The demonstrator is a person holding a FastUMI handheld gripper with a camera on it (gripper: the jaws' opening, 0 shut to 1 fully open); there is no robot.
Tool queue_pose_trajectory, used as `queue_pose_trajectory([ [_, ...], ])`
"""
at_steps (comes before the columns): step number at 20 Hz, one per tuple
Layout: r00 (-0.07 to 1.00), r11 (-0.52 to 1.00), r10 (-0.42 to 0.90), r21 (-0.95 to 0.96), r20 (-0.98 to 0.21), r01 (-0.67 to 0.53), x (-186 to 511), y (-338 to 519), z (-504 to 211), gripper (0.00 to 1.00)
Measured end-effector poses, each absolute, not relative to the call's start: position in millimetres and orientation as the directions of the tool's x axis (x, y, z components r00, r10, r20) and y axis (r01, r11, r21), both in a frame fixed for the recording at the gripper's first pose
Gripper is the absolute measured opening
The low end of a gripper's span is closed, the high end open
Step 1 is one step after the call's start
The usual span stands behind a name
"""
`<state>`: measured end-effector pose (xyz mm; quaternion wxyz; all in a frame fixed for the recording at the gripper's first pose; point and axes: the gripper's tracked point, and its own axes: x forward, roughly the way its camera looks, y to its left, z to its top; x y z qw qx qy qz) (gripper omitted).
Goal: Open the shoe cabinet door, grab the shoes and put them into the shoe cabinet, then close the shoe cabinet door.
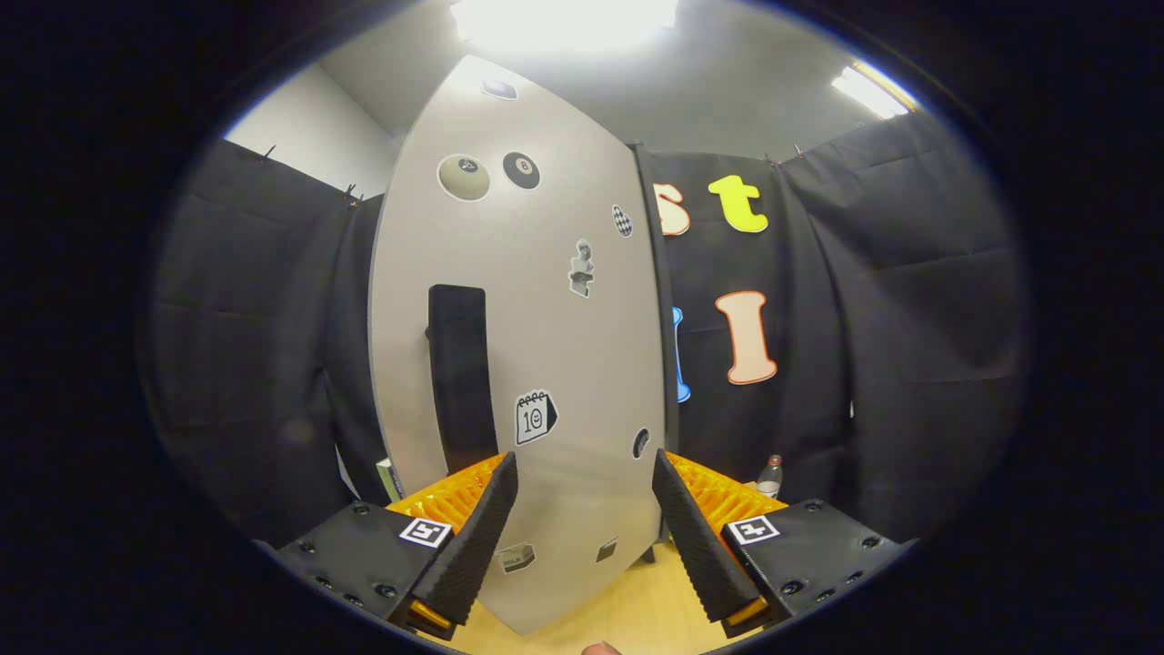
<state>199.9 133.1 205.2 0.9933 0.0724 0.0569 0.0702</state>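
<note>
The gripper (585, 509) is spread wide, holding nothing, its fingers (477, 537) flanking the lower part of the grey shoe cabinet door (546, 318); a dark upright handle (461, 364) sits left on that door, a small bottle (769, 475) to the door's right

I see the cabinet door (536, 300) blocking the frame's centre just ahead of my spread tool (585, 509); open room lies right, toward a bottle (769, 475).
</note>
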Motion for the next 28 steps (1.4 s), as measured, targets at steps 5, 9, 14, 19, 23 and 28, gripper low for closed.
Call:
queue_pose_trajectory([
  [5, 0.958, 0.963, 0.239, 0.163, -0.157, -0.213, 239, 204, 190, 0.96],
  [9, 0.964, 0.973, 0.226, 0.089, -0.143, -0.215, 269, 234, 190, 0.96],
  [14, 0.948, 0.961, 0.273, 0.010, -0.162, -0.275, 277, 263, 179, 0.96],
  [19, 0.947, 0.958, 0.286, 0.011, -0.146, -0.287, 252, 256, 188, 0.98],
  [23, 0.950, 0.962, 0.273, 0.012, -0.153, -0.274, 228, 231, 195, 0.98],
  [28, 0.966, 0.977, 0.210, 0.006, -0.149, -0.212, 199, 181, 204, 0.98],
])
